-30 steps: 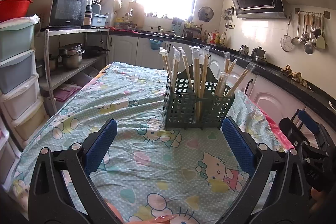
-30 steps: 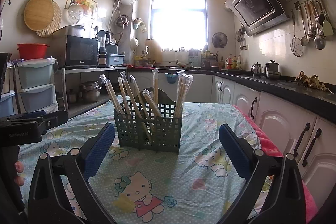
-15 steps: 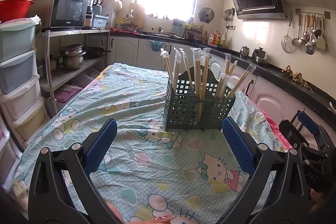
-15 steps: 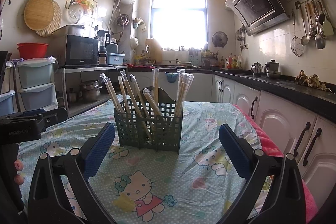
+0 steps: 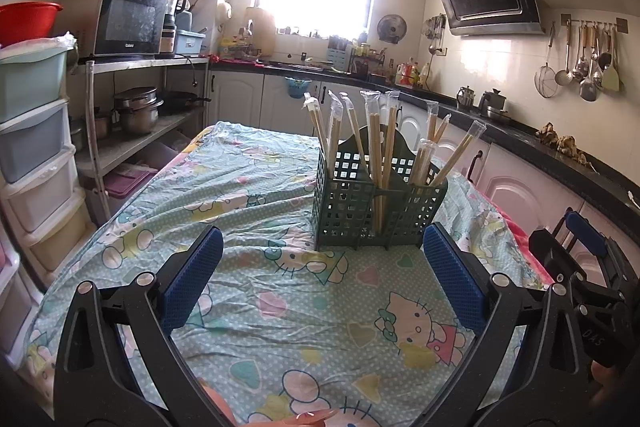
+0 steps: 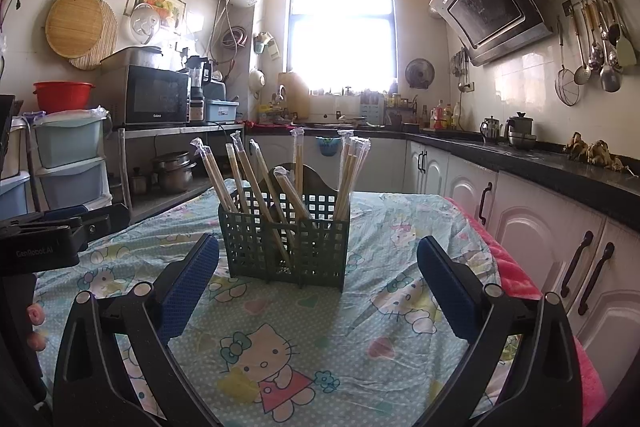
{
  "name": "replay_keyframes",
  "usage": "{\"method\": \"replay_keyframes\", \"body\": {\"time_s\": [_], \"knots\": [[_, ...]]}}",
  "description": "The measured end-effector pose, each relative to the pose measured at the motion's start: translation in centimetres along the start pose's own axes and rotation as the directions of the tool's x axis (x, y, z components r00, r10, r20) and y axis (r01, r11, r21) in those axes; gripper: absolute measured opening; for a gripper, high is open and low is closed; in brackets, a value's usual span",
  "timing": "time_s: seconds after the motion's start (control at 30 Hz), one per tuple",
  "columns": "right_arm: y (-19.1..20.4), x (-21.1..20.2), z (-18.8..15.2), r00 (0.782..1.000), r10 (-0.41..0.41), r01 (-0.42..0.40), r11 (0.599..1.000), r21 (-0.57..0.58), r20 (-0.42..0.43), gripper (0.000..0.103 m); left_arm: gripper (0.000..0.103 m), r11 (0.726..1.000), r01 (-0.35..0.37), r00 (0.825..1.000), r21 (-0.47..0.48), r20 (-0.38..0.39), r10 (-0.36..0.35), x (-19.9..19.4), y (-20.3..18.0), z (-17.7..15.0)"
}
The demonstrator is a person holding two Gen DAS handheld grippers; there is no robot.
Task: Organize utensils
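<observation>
Little is changing since the earlier frames: both views are drifting only slightly, and the caddy (image 5: 378, 205) is sitting where it was on the tabletop (image 5: 256, 291).

On the far left, drawers (image 5: 34, 151) are standing against the wall, and a microwave (image 5: 130, 21) is resting on a shelf (image 5: 148, 61) beside them, with pots (image 5: 138, 109) below.

The left tongs (image 5: 322, 275) are hovering low over the near part of the tabletop with both blue pads (image 5: 192, 279) spread wide and nothing between them. A patterned cloth (image 5: 240, 187) is covering the tabletop.

Beyond the left tongs, near the middle of the tabletop and a little to the right, the dark green caddy is standing upright. Wrapped chopsticks (image 5: 376, 143) are leaning in its compartments, fanning out at the top. In the right wrist view, the caddy (image 6: 286, 233) is sitting just beyond the gap of the right tongs (image 6: 318, 281), and the chopsticks (image 6: 256, 179) are tilting mostly to the left.

The right tongs are also standing wide apart, pads (image 6: 440, 289) empty, above the near cloth. The left wrist view is showing them at its right edge, and the right wrist view is showing the left tongs at its left edge with fingertips (image 6: 36, 315) of a hand beside them.

On the far right, a black counter (image 6: 552, 163) is running along the wall, and ladles (image 6: 596, 47) are hanging above it.
</observation>
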State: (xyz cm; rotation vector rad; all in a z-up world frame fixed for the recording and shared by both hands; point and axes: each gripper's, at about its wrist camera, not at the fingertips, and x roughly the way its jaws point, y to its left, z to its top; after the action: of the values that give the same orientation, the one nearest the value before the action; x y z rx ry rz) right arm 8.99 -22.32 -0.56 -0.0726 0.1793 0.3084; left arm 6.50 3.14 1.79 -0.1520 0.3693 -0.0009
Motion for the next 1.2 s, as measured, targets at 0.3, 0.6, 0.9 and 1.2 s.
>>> {"method": "replay_keyframes", "body": {"time_s": [0.3, 0.6, 0.9, 1.2], "knots": [[0.1, 0.0, 0.0, 1.0, 0.001, -0.001, 1.0, -0.002, -0.003, 0.097, 0.092, 1.0, 0.001, 1.0, -0.001, -0.002, -0.001, 0.0, 0.0, 0.0], [0.2, 0.1, -0.4, 1.0, -0.002, 0.002, 1.0, 0.007, -0.008, 0.097, 0.092, 1.0, -0.005, 1.0, 0.005, -0.006, 0.005, 0.1, 0.1, -0.2], [-0.2, 0.3, -0.5, 1.0, -0.011, 0.011, 1.0, 0.009, -0.016, 0.097, 0.092, 0.999, -0.04, 0.999, 0.03, 0.001, 0.04, 0.4, 0.0, -0.4], [-1.7, 0.7, 0.1, 0.997, -0.053, 0.056, 0.997, 0.047, -0.057, 0.097, 0.092, 0.996, -0.094, 0.995, -0.005, -0.038, 0.094, 1.2, 1.2, -0.2]]}}
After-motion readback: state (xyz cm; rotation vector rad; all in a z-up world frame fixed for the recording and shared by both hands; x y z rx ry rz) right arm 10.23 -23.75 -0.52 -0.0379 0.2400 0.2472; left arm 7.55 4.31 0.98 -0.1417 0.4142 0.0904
